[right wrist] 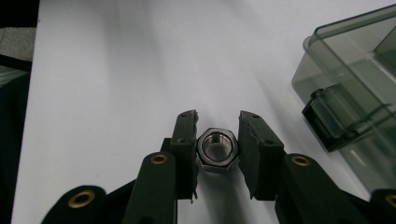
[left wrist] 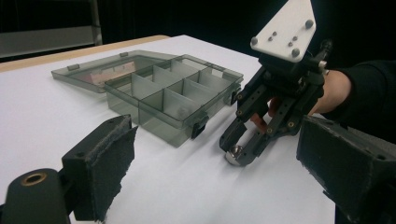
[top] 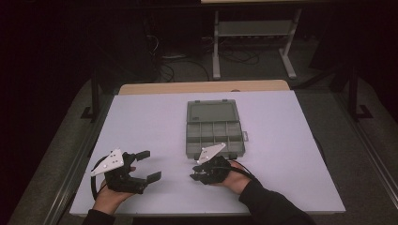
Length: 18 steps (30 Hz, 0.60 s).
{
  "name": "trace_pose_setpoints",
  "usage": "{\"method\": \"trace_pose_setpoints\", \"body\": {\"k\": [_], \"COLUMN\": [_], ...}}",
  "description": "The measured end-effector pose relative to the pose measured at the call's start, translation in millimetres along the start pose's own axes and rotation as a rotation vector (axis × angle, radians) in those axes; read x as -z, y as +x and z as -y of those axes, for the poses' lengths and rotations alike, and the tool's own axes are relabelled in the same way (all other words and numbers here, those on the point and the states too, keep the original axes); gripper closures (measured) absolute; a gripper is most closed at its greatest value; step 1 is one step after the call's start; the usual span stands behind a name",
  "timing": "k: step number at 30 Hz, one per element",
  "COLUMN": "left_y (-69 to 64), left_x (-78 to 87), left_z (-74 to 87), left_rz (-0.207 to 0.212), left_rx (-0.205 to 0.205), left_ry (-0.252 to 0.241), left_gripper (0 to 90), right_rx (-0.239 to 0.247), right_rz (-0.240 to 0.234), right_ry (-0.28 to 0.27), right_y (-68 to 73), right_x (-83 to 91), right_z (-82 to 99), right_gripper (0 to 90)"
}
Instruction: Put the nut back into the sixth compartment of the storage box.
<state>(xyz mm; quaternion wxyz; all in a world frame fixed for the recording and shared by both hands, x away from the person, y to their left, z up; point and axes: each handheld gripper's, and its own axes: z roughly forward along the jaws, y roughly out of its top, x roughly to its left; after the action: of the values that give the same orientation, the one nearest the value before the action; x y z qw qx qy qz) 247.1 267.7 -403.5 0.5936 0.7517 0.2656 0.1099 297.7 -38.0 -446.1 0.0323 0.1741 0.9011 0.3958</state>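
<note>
High view first: right gripper (top: 199, 175) down at the white table (top: 141, 122), tips low and pinched together near the front left corner of the open organiser box (top: 215, 129), just short of it. Too small here to make out what sits between the tips. Left gripper (top: 146, 165) well off to the left, jaws spread wide, nothing between them, parked above bare tabletop. Lid folded back flat beyond the compartments, so the way in stands open.

Over to the left gripper view: two black padded jaws far apart in the foreground, empty. Beyond them the right gripper (left wrist: 239, 150) angled down at the table, a shiny steel nut (left wrist: 232, 154) clamped at the very tips and touching or barely off the surface. Risky, that: a hold so near the ends of the pads, on smooth metal, could let go on the lift. Box latch (left wrist: 200, 126) just beside the route too; could catch a jaw on a low swing across.

Now the right gripper view: hex nut (right wrist: 216, 148) squeezed between both pads (right wrist: 185, 140), bore facing the camera, flats against the foam. Looks centred, yet shallow. Any twist of the wrist could spin it out. Box wall (right wrist: 345, 88) close on the right, with narrow dividers behind; a release from too high might bounce the nut into the wrong cell or over the rim onto the table.
</note>
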Motion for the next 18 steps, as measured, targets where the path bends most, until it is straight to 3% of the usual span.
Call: {"method": "trace_pose_setpoints", "body": {"k": [1,2,4,7,11,18], "left_y": [-0.1,-0.1,-0.2,-0.3,-0.2,-0.1], "left_x": [-0.1,0.0,0.1,0.1,-0.1,-0.1], "left_z": [0.0,0.0,0.0,0.0,-0.1,-0.1], "left_rz": [0.000,0.000,0.000,0.000,0.000,0.001], "left_rx": [0.002,0.003,0.005,0.005,0.002,-0.001], "left_ry": [-0.002,-0.002,-0.003,-0.002,-0.002,0.000], "left_gripper": [10.6,10.6,10.6,10.6,10.5,10.6], "right_rx": [0.015,-0.015,0.001,-0.036,-0.018,-0.055], "right_rz": [-0.001,-0.006,-0.004,-0.011,-0.001,0.009], "right_ry": [-0.003,-0.007,-0.017,-0.029,-0.041,-0.091], "right_y": [-1.5,0.4,-2.0,-1.7,-3.8,-7.6], "right_x": [0.9,2.1,4.6,9.0,15.5,29.0], "right_z": [0.0,-0.9,-1.1,-2.5,-5.6,-10.5], "right_gripper": [67.5,67.6,67.5,67.6,67.6,67.6]}}
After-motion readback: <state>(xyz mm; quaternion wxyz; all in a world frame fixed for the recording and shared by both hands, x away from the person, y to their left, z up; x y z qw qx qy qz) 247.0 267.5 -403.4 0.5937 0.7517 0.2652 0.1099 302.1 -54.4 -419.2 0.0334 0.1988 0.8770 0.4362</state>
